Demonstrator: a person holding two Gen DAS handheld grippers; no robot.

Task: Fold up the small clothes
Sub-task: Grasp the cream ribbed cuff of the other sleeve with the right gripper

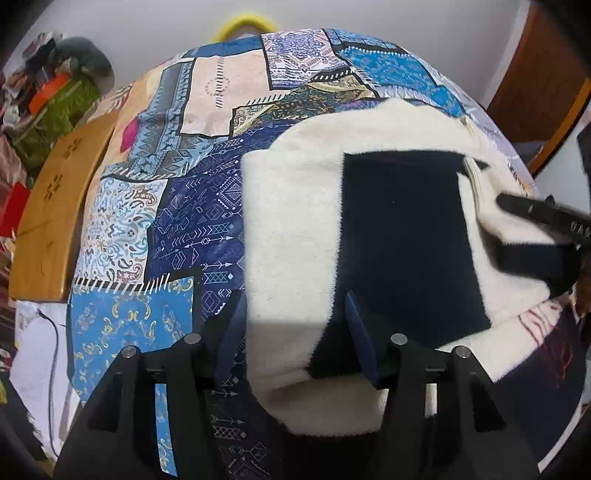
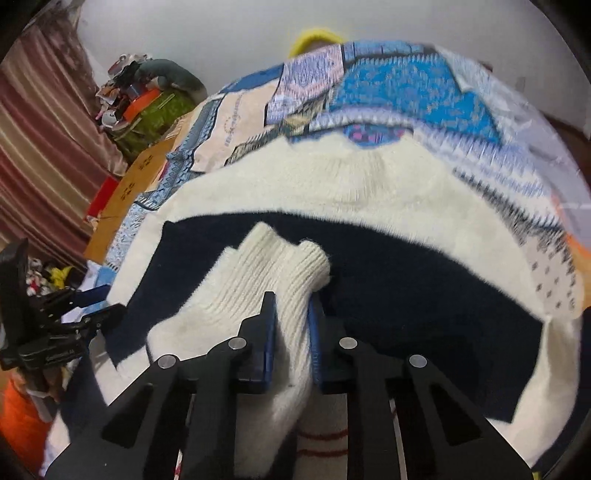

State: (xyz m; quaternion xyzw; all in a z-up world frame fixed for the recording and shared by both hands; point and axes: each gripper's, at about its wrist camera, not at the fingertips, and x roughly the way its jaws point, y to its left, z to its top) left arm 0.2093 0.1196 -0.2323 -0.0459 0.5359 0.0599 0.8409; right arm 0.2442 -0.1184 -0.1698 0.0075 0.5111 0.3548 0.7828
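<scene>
A cream knit sweater (image 1: 295, 206) with a wide navy band (image 1: 402, 236) lies on a blue patchwork bedspread (image 1: 177, 206). My left gripper (image 1: 293, 325) is open, its fingers standing apart over the sweater's near left edge. My right gripper (image 2: 291, 314) is shut on the sweater's cream ribbed sleeve cuff (image 2: 266, 273) and holds it over the navy band (image 2: 424, 295). The right gripper also shows at the right edge of the left wrist view (image 1: 543, 221), at the sleeve. The left gripper shows at the far left of the right wrist view (image 2: 55, 328).
A wooden bed frame edge (image 1: 51, 206) runs along the left. Cluttered items on green cloth (image 1: 55, 103) sit at the far left. A yellow ring (image 1: 243, 22) stands beyond the bed against the white wall. Another dark garment (image 1: 546, 354) lies at the near right.
</scene>
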